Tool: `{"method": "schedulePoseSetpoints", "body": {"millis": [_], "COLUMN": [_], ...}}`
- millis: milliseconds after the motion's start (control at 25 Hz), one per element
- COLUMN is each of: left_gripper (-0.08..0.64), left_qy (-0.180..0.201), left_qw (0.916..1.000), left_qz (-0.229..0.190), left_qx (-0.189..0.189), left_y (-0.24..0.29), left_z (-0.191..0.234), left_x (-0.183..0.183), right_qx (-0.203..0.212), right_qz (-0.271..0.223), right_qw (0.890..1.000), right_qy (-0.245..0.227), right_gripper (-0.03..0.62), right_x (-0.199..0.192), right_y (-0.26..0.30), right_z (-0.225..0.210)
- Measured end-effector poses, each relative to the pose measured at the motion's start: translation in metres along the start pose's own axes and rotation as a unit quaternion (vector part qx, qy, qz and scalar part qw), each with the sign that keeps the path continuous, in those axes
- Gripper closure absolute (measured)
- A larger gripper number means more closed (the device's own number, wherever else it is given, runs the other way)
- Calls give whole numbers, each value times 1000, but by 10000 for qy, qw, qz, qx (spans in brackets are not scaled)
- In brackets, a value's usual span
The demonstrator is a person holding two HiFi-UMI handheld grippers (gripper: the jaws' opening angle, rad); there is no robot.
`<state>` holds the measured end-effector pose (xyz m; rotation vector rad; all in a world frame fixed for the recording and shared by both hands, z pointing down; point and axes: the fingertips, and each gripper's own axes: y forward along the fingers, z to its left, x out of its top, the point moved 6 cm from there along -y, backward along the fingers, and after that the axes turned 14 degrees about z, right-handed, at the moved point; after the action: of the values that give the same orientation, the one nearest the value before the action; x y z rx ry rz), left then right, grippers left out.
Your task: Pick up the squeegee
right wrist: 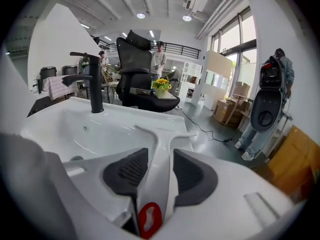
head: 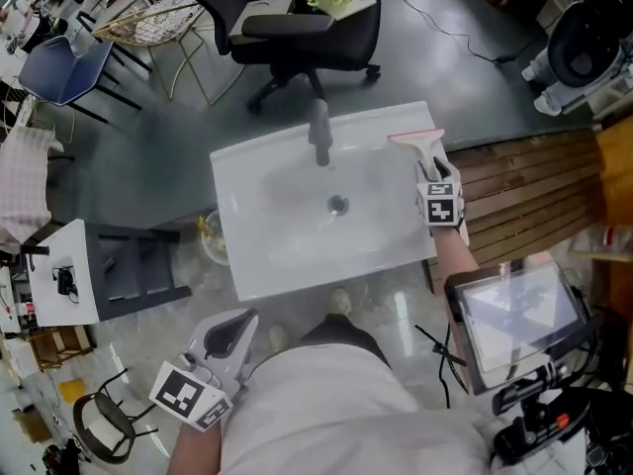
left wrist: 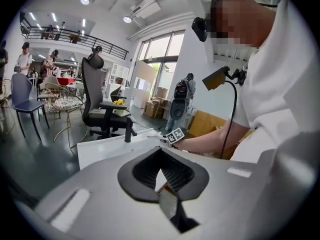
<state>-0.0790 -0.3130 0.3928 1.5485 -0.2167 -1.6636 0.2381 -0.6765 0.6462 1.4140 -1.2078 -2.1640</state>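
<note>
At the far-right rim of the sink [head: 247, 176] — right gripper [right wrist: 160, 164]: jaws spread wide and unclenched, straddling the squeegee [right wrist: 161, 134] at its handle, not yet pinching it.
Squeegee's place: flat on the white ledge right of the bowl, with the red-ringed hanging hole at the near end inside the jaws and the blade at the far end.
Long axis: near to far, in line with the right gripper's own reach — the handle runs straight up the gap between the pads, closer to the left pad than the right.
Coming move: by the look of it, only a squeeze remains before a lift; no sideways shift seems called for.
Other hand: left gripper [head: 235, 330] at near left, off the sink and beside the person's waist, jaws drawn together on nothing, well apart from the squeegee.
Nearer hand: the right, plainly.
Tap [head: 320, 132]: at the middle of the far rim, left of the blade and apart from it.
Count: one squeegee, one sink, one tap, two grippers.
</note>
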Motion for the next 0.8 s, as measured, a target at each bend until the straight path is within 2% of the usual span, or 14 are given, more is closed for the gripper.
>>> {"method": "schedulePoseSetpoints", "body": {"millis": [160,520,800], "left_gripper": [554,554,554], "left_qy": [-18,42,130], "left_qw": [10000,9998,9994], "left_qz": [-18,-167,-307], "left_qx": [80,74,-129], "left_y": [-2,-17,-39], "left_z": [8,14,19], "left_x": [-2,-8,-23], "right_qx": [-101,-154,-201], "right_qz": [15,-56,-122], "right_qw": [9999,9992,9986], "right_qy": [131,374,477], "right_gripper": [477,482,482], "right_x": [2,-1,-13], "right_y": [1,-21,-66], "right_z": [-2,-2,15]}}
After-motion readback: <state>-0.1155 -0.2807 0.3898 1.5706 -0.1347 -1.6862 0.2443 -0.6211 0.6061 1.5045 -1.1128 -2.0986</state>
